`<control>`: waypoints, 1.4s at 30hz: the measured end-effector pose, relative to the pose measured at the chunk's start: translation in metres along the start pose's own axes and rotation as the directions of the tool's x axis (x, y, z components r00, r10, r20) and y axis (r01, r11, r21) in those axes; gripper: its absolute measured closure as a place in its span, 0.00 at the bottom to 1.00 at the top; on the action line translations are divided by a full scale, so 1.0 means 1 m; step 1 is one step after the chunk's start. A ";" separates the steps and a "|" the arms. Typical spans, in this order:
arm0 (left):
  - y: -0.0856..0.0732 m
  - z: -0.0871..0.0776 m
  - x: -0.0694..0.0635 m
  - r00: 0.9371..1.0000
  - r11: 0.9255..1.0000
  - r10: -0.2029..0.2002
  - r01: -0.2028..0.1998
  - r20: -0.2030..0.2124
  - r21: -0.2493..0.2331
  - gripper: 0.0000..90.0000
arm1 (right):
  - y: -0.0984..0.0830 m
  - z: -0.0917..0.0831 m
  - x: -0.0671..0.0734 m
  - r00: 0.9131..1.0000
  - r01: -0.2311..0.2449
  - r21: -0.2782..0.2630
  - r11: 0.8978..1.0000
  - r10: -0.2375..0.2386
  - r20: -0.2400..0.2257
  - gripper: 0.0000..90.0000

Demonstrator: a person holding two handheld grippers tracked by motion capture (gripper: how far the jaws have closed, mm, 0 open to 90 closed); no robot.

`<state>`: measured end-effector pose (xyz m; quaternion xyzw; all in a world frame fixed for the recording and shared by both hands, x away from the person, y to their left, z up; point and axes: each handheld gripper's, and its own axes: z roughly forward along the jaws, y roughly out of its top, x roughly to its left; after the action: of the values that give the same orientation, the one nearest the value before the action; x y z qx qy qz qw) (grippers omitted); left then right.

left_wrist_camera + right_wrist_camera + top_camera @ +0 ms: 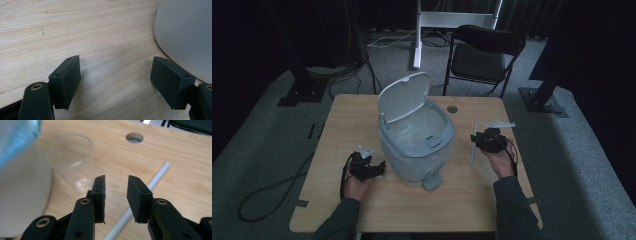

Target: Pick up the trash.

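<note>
Pedal bin (414, 145) at the table's (362, 210) middle, pale grey-blue, lid (403, 96) tipped up and back, a translucent liner inside; nothing to be made out in the liner from the high view. Foot pedal (432, 181) sticking out at the near side. In the right gripper view, a clear plastic cup (71, 162) standing upright just beside the bin's blurred wall, apparently empty, though the glare on its base makes that hard to judge; in the high view too faint to pick out.

White straw-like tube (473, 142) lying flat on the wood right of the bin, well apart from it, running away from the person. Right gripper (482, 140) just over the tube's middle, jaws partly open with a gap between the pads, nothing clamped; in its own view the tube (140, 202) passing under the right-hand pad, its middle hidden there, contact impossible to tell. Left gripper (374, 167) low on the table left of the bin, jaws spread wide over bare wood, holding nothing; bin wall cut off at the upper right corner of its view. Round hole (452, 108) in the tabletop beyond the bin.
</note>
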<state>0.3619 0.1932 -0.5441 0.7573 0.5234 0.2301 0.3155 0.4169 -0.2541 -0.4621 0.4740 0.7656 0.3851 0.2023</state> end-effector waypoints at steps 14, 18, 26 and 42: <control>0.000 0.000 0.000 1.000 1.000 0.000 0.000 0.000 0.000 0.27 | -0.018 0.039 -0.008 0.998 -0.029 0.134 0.991 0.021 0.061 0.74; 0.000 0.000 0.000 1.000 1.000 0.000 0.000 0.000 0.000 0.27 | -0.019 0.044 -0.007 0.997 -0.023 0.162 0.987 0.010 0.083 0.74; 0.000 0.000 0.000 1.000 1.000 0.001 -0.001 0.000 0.000 0.27 | -0.025 0.049 -0.009 0.994 -0.044 0.205 0.978 0.023 0.105 0.75; 0.000 0.000 0.000 1.000 1.000 0.000 0.000 0.000 0.000 0.27 | -0.037 0.055 -0.014 0.992 -0.078 0.253 0.964 0.050 0.116 0.86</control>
<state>0.3619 0.1932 -0.5441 0.7574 0.5233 0.2301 0.3154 0.4395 -0.2535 -0.5259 0.5408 0.7812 0.2627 0.1681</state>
